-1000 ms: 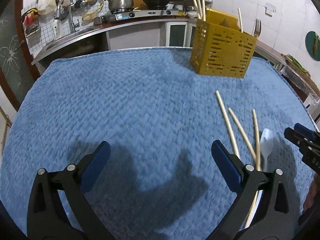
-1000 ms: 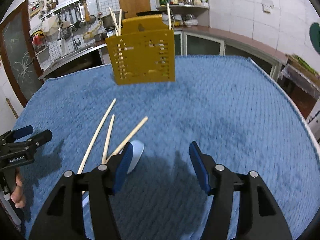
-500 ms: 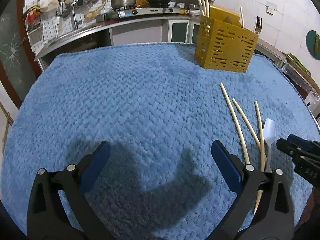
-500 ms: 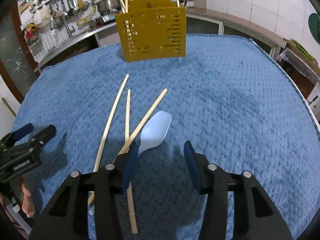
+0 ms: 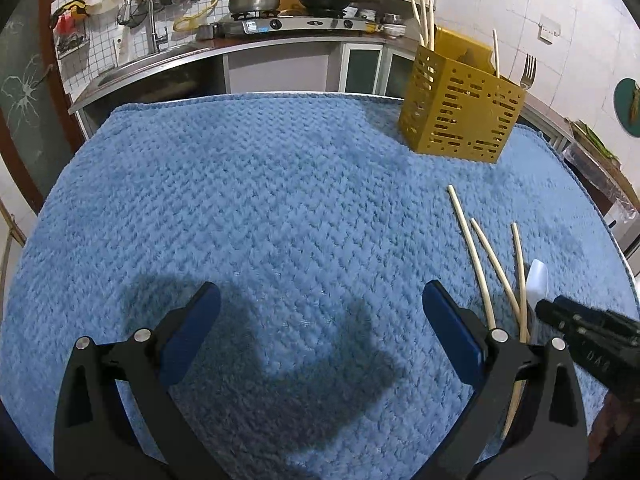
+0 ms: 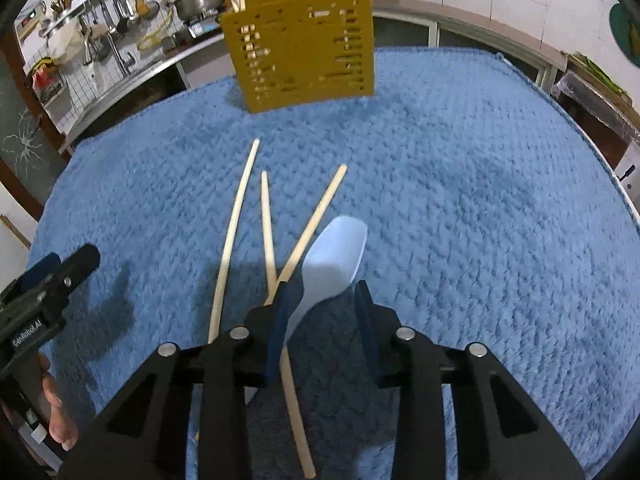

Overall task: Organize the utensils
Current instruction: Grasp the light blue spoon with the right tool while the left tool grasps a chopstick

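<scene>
Right wrist view: your left gripper (image 6: 48, 276) hangs released, left of the spoon (image 6: 336, 256). Three chopsticks (image 6: 267, 220) lie just left of the spoon. Your right gripper (image 6: 322, 304) straddles its neck, not yet clenched. The holder (image 6: 300, 40) stands beyond.

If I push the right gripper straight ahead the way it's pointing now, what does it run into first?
The right gripper would meet the pale spoon first: its bowl lies just ahead between the open fingers, its handle running under the left finger. Beyond are the crossed chopsticks, then the yellow holder. Height above the spoon is unclear.
</scene>
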Motion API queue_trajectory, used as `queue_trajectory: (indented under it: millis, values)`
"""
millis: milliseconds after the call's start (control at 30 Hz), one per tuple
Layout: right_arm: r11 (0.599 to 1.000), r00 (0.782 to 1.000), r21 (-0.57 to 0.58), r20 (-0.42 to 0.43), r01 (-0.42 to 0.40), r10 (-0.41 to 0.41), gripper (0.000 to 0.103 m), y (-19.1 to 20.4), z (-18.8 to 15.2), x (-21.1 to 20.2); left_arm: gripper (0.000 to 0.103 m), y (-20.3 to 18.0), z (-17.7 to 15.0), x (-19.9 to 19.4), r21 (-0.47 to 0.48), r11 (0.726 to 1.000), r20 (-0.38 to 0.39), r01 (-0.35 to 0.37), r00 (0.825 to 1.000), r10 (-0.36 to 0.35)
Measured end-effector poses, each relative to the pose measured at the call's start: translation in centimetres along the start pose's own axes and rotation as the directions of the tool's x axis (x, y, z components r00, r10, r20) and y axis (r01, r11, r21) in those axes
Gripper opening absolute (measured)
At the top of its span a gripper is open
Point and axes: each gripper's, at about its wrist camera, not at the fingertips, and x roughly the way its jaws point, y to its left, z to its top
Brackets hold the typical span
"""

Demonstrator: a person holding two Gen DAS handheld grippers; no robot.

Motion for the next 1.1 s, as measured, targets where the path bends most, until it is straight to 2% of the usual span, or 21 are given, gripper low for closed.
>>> queue_trajectory:
  millis: [100, 167, 233, 300, 367, 600, 767, 833, 967, 1033, 1100]
  values:
    - [0.999, 0.999, -0.012, -0.013, 0.032, -0.033, 0.032, 0.5, -0.4, 0.8, 0.098, 0.0, -0.1, 0.3, 0.005, 1.0, -0.003, -0.006, 1.0, 0.006]
    - [0.999, 0.999, -0.004, -0.019, 0.038, -0.038, 0.027, 0.5, -0.5, 1.3, 0.098, 0.0, -0.1, 0.5, 0.009, 1.0, -0.011, -0.008, 1.0, 0.009]
    - [0.998, 0.999, -0.027, -0.012, 0.048, -0.048, 0.014, 0.7, -0.2, 1.5, 0.098, -0.1, -0.1, 0.5, 0.011, 1.0, -0.013, -0.011, 1.0, 0.011]
    - [0.998, 0.999, -0.045, -0.013, 0.041, -0.041, 0.01, 0.6, 0.2, 1.6, 0.098, -0.2, -0.1, 0.6, 0.013, 1.0, -0.014, -0.009, 1.0, 0.009]
    - [0.998, 0.999, -0.059, -0.019, 0.026, -0.027, 0.01, 0.2, 0.8, 1.8, 0.098, -0.5, 0.2, 0.6, 0.013, 1.0, -0.017, -0.002, 1.0, 0.002]
    - [0.995, 0.999, -0.082, -0.008, 0.053, -0.054, 0.009, -3.3, 3.5, 2.6, 0.096, -3.2, 1.2, 1.6, 0.017, 0.999, -0.047, 0.042, 0.998, -0.041]
    - [0.996, 0.998, -0.071, -0.021, 0.057, -0.059, 0.01, -6.1, 5.6, 3.7, 0.089, -6.3, 2.0, 3.2, 0.028, 0.995, -0.085, 0.099, 0.992, -0.096]
    - [0.997, 0.999, -0.07, -0.027, 0.045, -0.047, 0.01, -6.8, 6.0, 4.1, 0.082, -7.4, 2.2, 4.0, 0.037, 0.993, -0.105, 0.11, 0.989, -0.106]
    - [0.997, 0.999, -0.076, -0.031, 0.015, -0.018, 0.01, -7.3, 6.7, 4.3, 0.072, -9.8, 2.7, 6.0, 0.076, 0.992, -0.144, 0.096, 0.986, -0.085]
    - [0.997, 0.999, -0.074, -0.043, -0.003, 0.0, 0.01, -7.6, 6.9, 4.5, 0.07, -10.6, 3.2, 6.9, 0.078, 0.992, -0.161, 0.104, 0.983, -0.09]
    - [0.997, 0.998, -0.08, -0.057, -0.019, 0.014, 0.01, -7.7, 7.0, 4.6, 0.061, -11.2, 3.5, 7.6, 0.084, 0.99, -0.181, 0.11, 0.979, -0.093]
